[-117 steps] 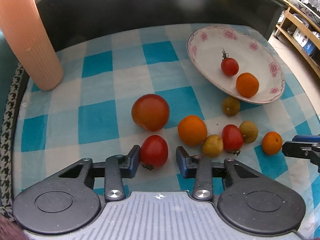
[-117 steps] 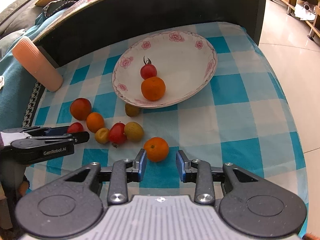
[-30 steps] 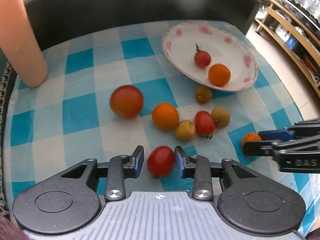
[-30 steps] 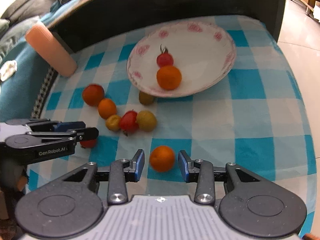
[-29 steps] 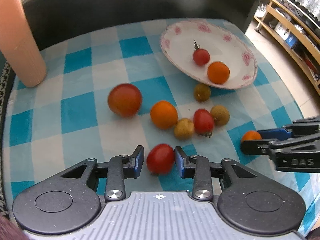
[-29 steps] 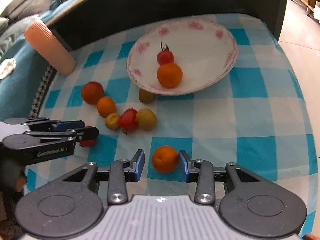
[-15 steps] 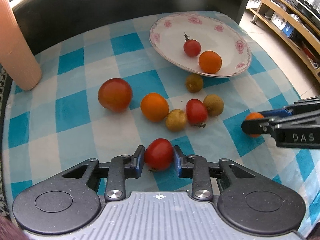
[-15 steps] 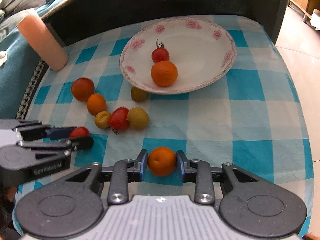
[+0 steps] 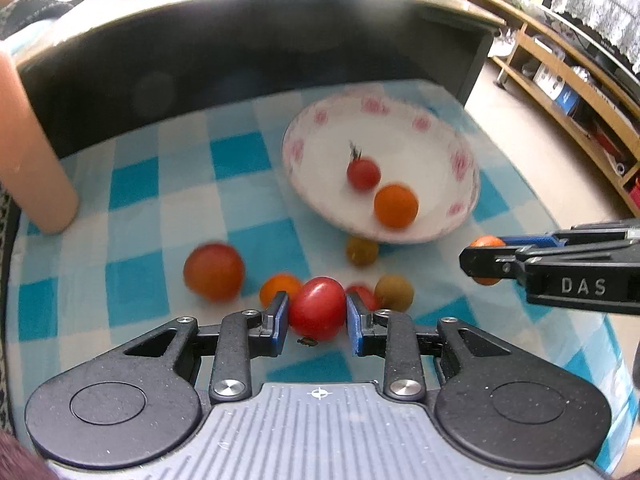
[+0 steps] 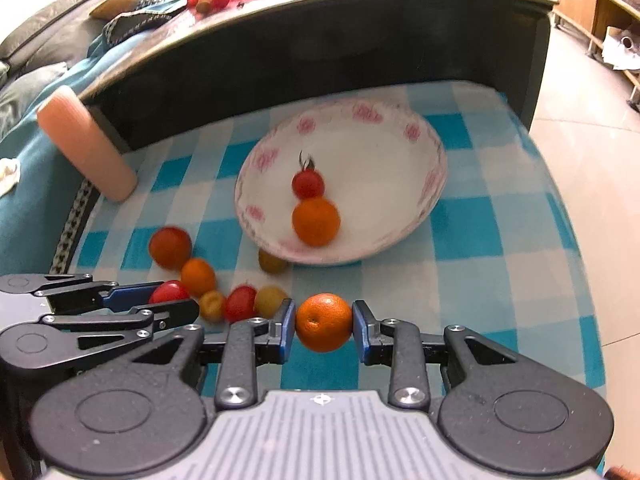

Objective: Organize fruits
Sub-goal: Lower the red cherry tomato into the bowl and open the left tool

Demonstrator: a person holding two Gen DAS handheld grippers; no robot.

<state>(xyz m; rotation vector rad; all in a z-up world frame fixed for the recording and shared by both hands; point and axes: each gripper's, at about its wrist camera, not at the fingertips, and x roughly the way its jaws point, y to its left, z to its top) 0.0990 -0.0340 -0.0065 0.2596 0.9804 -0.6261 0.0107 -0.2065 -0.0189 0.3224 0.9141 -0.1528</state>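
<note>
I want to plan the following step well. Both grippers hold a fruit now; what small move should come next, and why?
Probably carry both fruits toward the plate. The left gripper is shut on a red tomato, the right gripper on an orange. The plate already holds a small tomato and another orange, with bare room beside them.

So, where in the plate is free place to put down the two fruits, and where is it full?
The plate is bare on its far and right parts, beyond the small tomato and orange in its middle. The checked cloth right of the plate is bare too. Crowded: loose fruits on the cloth, near-left of the plate.
</note>
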